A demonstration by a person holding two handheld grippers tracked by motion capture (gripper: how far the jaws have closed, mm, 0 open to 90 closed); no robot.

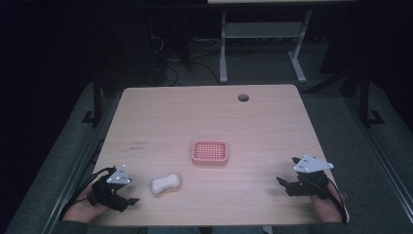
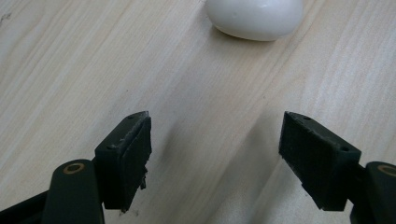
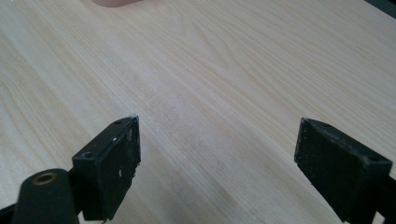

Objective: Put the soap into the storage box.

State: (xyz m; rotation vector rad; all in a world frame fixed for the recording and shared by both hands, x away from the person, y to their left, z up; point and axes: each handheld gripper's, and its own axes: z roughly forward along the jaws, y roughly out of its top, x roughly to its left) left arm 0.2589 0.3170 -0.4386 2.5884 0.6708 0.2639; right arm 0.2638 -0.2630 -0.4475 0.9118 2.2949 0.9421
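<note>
The left hand-held gripper [image 1: 127, 194] rests wide open near the surface's [image 1: 272, 122] front edge, with the white soap [image 1: 166, 184] just beside it. The right hand-held gripper [image 1: 288, 184], also wide and empty, sits by the right front corner, bare wood between it and the pink dish [image 1: 210, 152].

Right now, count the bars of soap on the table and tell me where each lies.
1. The white soap bar lies on the table near its front edge, just ahead of the open left gripper, left of the pink soap dish.

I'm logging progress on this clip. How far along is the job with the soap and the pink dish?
Nothing looks done yet: the white soap bar lies on the table, apart from the empty pink soap dish. In hand: the left gripper is open, aimed at the soap, not touching. The right gripper is open over bare wood. Left, probably: grasping and placing.
</note>
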